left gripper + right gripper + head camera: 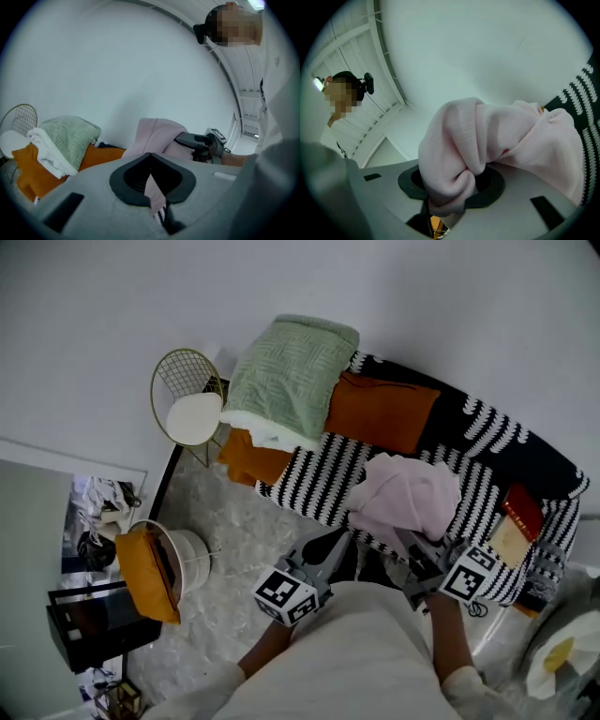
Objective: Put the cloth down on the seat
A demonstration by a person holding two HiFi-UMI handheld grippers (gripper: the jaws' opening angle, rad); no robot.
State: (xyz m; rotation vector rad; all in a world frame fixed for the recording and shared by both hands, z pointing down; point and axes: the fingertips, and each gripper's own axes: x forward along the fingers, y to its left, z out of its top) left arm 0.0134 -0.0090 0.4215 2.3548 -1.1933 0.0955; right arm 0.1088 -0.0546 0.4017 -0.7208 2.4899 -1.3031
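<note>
Pink cloth (405, 495), bunched, held over the striped sofa seat (317, 476) and lying just ahead of both claws, its length running side to side between them: right claw (449, 199) pinching a thick wad, left claw (151, 186) pinching a thin edge.

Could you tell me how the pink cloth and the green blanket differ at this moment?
The pink cloth is plain and smooth; the green blanket has a woven pattern. The pink cloth hangs bunched, clamped in the jaws of the left gripper and the right gripper; the green blanket lies draped at one end of the striped sofa, untouched. Both are soft fabrics.
</note>
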